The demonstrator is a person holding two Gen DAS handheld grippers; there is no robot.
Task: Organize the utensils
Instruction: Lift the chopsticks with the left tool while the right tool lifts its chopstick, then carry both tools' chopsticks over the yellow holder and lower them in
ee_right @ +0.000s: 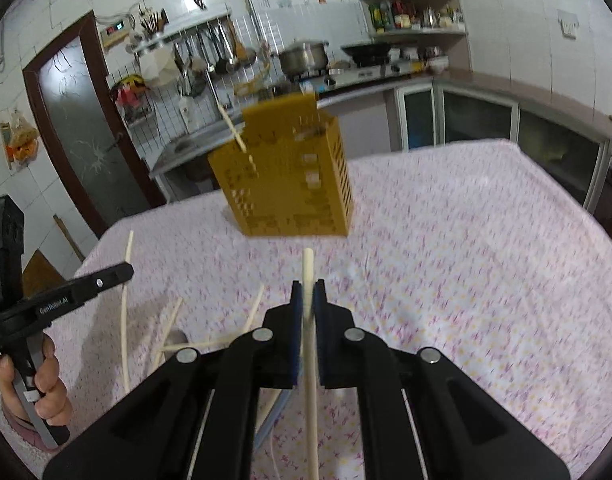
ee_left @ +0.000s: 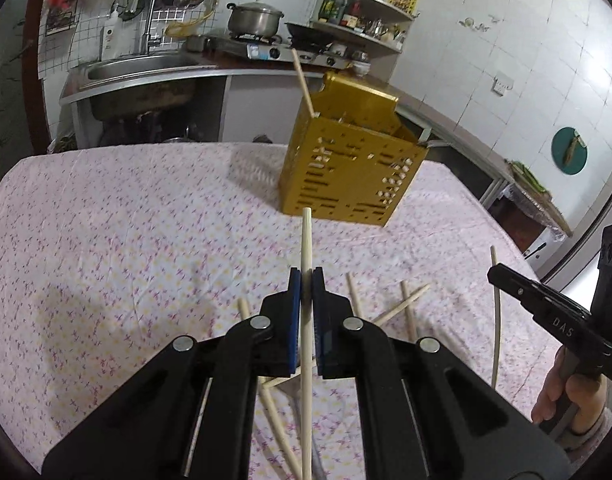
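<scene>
A gold perforated utensil holder [ee_left: 346, 168] [ee_right: 285, 184] stands upright on the far part of the table, with one chopstick [ee_left: 303, 80] leaning out of its left side. My left gripper [ee_left: 306, 276] is shut on a pale wooden chopstick [ee_left: 306, 236], lifted off the cloth, its tip pointing toward the holder. My right gripper [ee_right: 307, 292] is shut on another chopstick [ee_right: 308, 268], also raised. Each gripper shows in the other's view: the right gripper [ee_left: 496, 274] and the left gripper [ee_right: 125, 270]. Several loose chopsticks [ee_left: 406, 304] [ee_right: 173, 320] lie crossed on the cloth below them.
A pink floral cloth [ee_left: 125, 240] covers the table. Beyond its far edge are a steel sink [ee_left: 145, 68], a stove with a pot [ee_left: 255, 20] and a corner shelf of bottles [ee_left: 358, 12]. A person's hand [ee_right: 45, 384] holds the left gripper's handle.
</scene>
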